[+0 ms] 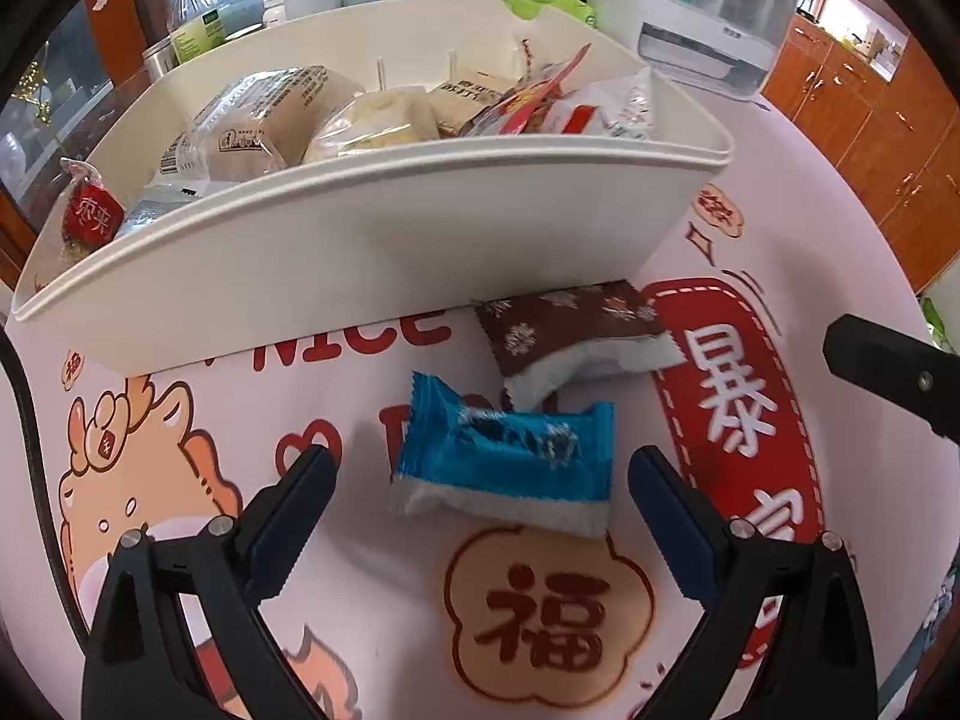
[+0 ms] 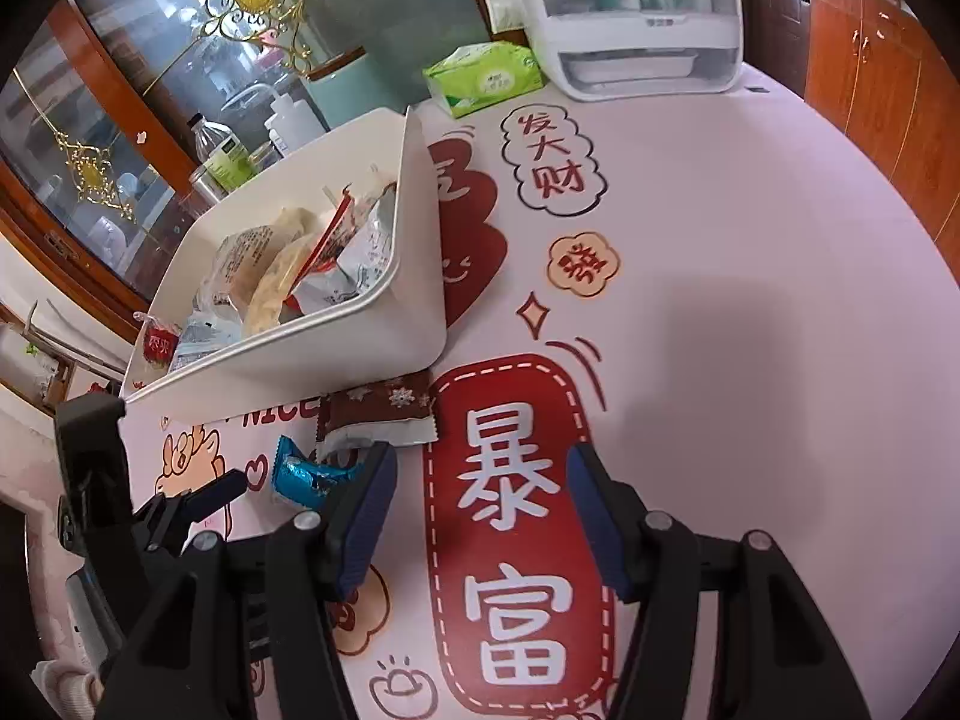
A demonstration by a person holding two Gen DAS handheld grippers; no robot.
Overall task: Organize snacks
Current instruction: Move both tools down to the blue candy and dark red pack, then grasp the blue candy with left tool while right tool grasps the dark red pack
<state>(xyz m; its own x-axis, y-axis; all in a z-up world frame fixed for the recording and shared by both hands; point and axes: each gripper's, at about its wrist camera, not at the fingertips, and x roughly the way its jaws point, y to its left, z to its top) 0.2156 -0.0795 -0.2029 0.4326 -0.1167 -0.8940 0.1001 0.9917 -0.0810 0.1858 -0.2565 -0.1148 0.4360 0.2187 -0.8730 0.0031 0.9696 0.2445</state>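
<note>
A white bin point(image 1: 372, 252) holds several wrapped snacks and stands on the printed tablecloth; it also shows in the right wrist view point(image 2: 414, 252). A blue snack packet point(image 1: 510, 462) lies on the cloth in front of the bin, between the fingers of my open left gripper point(image 1: 480, 468), untouched. A brown snowflake packet point(image 1: 576, 330) lies just beyond it against the bin's base. In the right wrist view the blue packet point(image 2: 306, 477) and brown packet point(image 2: 384, 405) lie left of my right gripper point(image 2: 480, 480), which is open and empty over the cloth.
A green tissue pack point(image 2: 486, 78) and a white appliance point(image 2: 636, 18) stand at the table's far side. Bottles point(image 2: 219, 147) stand behind the bin by a glass cabinet. Wooden cabinets point(image 1: 870, 138) line the right. The right gripper's tip point(image 1: 888, 372) shows at right in the left wrist view.
</note>
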